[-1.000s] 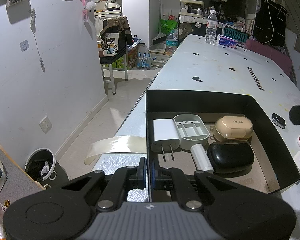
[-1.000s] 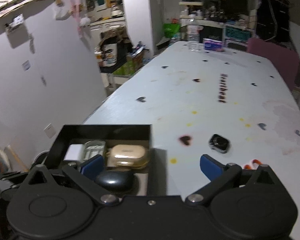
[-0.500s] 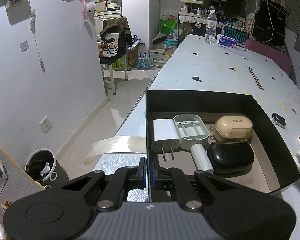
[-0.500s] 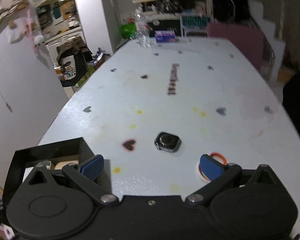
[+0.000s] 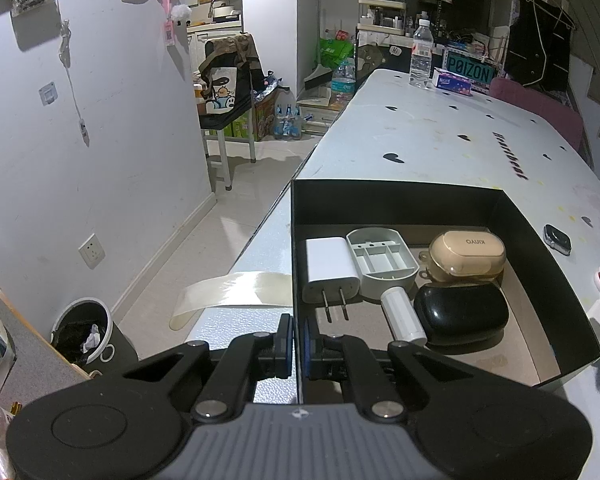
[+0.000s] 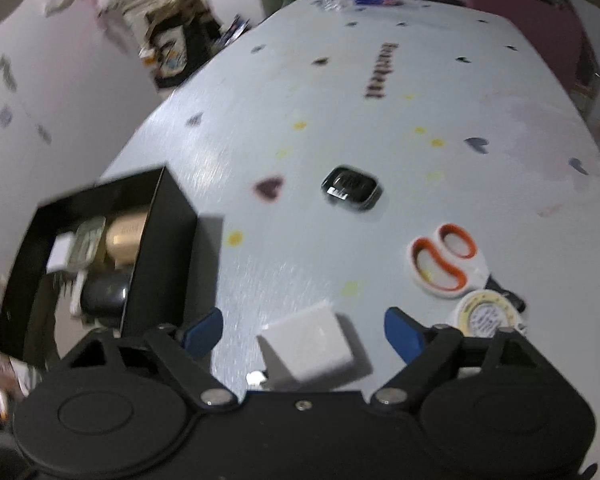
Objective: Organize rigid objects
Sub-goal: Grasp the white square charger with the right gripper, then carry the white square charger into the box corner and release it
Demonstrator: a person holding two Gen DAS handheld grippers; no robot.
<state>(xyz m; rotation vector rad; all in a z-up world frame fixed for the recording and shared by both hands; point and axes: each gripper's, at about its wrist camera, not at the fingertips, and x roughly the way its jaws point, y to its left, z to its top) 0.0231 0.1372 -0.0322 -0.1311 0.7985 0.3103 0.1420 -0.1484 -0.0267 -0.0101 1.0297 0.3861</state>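
The job looks a little past halfway. Inside the black box (image 5: 420,208), which sits at the near left corner of the desk (image 5: 440,140), five things are already packed: a white plug charger (image 5: 330,266) against the left wall, a grey plastic tray (image 5: 382,258) beside it, a beige earbud case (image 5: 466,250) toward the right wall, a glossy black case (image 5: 460,314) in front of that, and a small white cylinder (image 5: 402,314) lying between charger and black case. Bare floor of the box shows along its near side, so there is room for more.

Still out on the desk, to the right of the box, are a white cube-shaped adapter (image 6: 312,344), a strapless smartwatch body (image 6: 350,188) further toward the middle, orange-handled scissors (image 6: 446,264) and a roll of tape (image 6: 486,314) near the right edge.

The left gripper (image 5: 296,346) is level and low, its jaws pinched together on the box's left wall near the front corner, apparently steadying it. The right gripper (image 6: 304,328) is angled down over the desk with its jaws spread wide, and the white adapter lies between the blue pads (image 6: 402,330), just in front of the gripper body, not yet clamped. This view is blurred, so whether either pad touches the adapter cannot be told. The adapter seems the next item to go in.
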